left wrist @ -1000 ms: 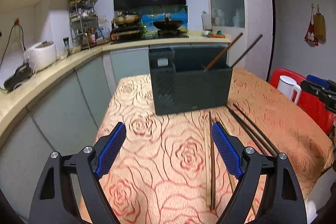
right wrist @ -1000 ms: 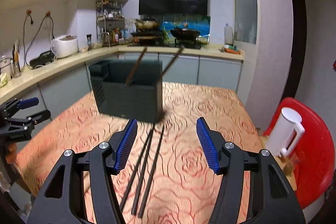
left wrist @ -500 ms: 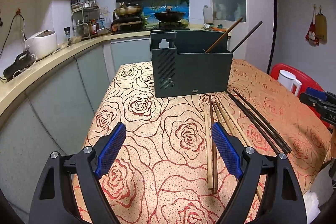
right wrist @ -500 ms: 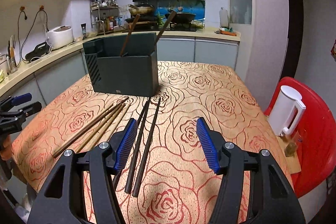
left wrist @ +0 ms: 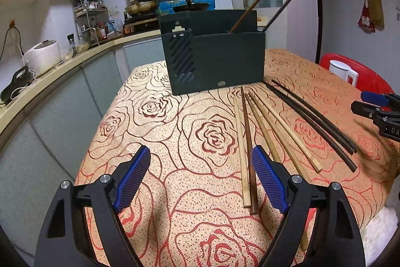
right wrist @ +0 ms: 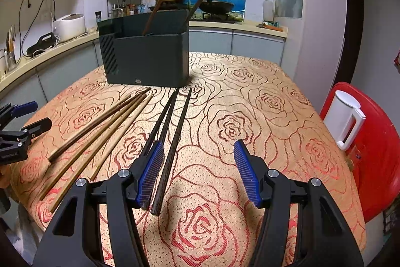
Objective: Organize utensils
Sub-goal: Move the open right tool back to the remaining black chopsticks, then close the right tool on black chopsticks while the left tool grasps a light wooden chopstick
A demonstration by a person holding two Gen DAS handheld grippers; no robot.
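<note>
Dark grey plastic utensil box (left wrist: pixel 215 59) now sits higher in both frames, so we have lowered both tools toward the rose-patterned table (left wrist: pixel 155 127). The left tool (left wrist: pixel 201 180) and right tool (right wrist: pixel 197 173) gape empty; wooden chopsticks (left wrist: pixel 246 142) and black chopsticks (right wrist: pixel 172 132) lie mid-frame, unsorted.

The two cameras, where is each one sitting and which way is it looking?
Left wrist view: sits on the left gripper, looking forward and down along its open blue-padded fingers at the rose-patterned table, the wooden chopsticks and the dark utensil box.
Right wrist view: sits on the right gripper, also looking forward and down; its open fingers straddle one of the black chopsticks.
Both views share the box, the table, all loose chopsticks and the white jug; each shows the other gripper at its edge.
</note>
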